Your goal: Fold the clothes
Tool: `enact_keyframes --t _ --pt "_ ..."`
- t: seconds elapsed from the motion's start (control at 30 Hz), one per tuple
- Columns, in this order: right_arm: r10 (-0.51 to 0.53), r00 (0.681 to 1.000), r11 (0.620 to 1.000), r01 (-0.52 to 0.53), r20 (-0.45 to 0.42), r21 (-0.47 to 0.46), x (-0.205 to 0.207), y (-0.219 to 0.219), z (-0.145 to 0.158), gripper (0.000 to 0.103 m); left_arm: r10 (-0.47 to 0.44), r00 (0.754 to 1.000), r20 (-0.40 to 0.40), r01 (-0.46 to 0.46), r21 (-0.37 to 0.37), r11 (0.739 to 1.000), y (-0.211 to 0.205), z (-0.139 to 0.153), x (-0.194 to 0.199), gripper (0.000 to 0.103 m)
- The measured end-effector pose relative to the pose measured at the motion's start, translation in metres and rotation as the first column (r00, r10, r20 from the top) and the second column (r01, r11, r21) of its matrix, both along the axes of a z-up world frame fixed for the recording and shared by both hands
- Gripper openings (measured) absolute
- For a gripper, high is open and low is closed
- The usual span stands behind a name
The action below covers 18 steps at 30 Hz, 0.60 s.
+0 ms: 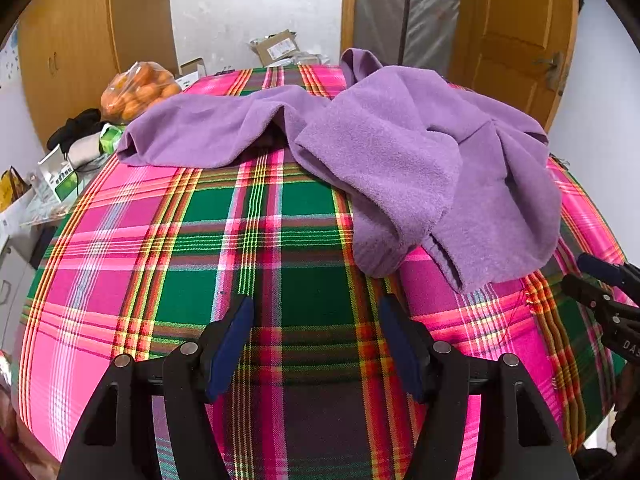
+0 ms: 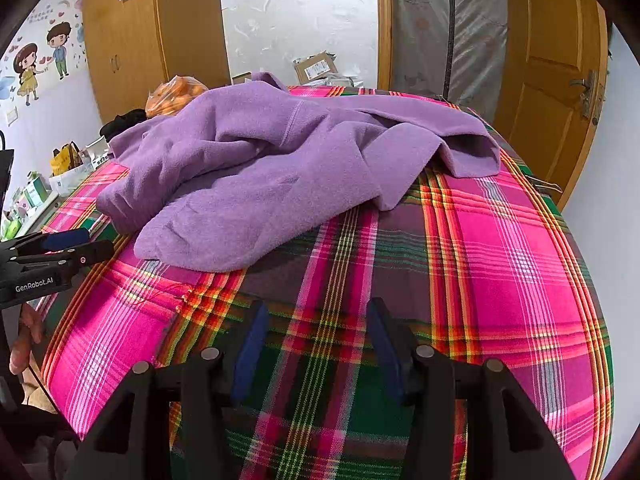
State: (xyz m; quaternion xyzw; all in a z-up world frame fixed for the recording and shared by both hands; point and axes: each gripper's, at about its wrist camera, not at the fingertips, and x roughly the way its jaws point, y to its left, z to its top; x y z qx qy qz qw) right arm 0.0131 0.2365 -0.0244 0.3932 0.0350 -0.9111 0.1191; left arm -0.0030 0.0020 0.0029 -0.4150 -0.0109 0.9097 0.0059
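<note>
A purple fleece garment (image 1: 384,148) lies crumpled on the pink and green plaid cloth (image 1: 256,248), one sleeve stretched to the left and a cuff (image 1: 376,252) hanging toward me. The right wrist view shows the same garment (image 2: 280,160) bunched at the far left of the plaid cloth (image 2: 480,264). My left gripper (image 1: 316,312) hovers open above bare cloth, short of the cuff, with nothing between its fingers. My right gripper (image 2: 316,316) is open too, over bare plaid in front of the garment's near hem. Each gripper appears at the edge of the other's view.
A bag of oranges (image 1: 138,90) and boxes (image 1: 60,176) crowd a side table left of the cloth. Cardboard boxes (image 1: 276,46) sit beyond the far edge. A wooden door (image 2: 560,92) stands at the right, a wardrobe (image 2: 124,40) at the left. A hand (image 2: 26,336) shows at the left edge.
</note>
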Motion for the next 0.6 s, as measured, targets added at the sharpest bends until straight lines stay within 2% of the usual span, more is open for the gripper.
enact_keyframes --t 0.6 --pt "-0.002 1.000 1.000 0.002 0.001 0.000 -0.0005 0.0002 0.0000 0.052 -0.002 1.000 -0.015 0.002 -0.003 1.000 0.0027 -0.0004 0.0022 0.067"
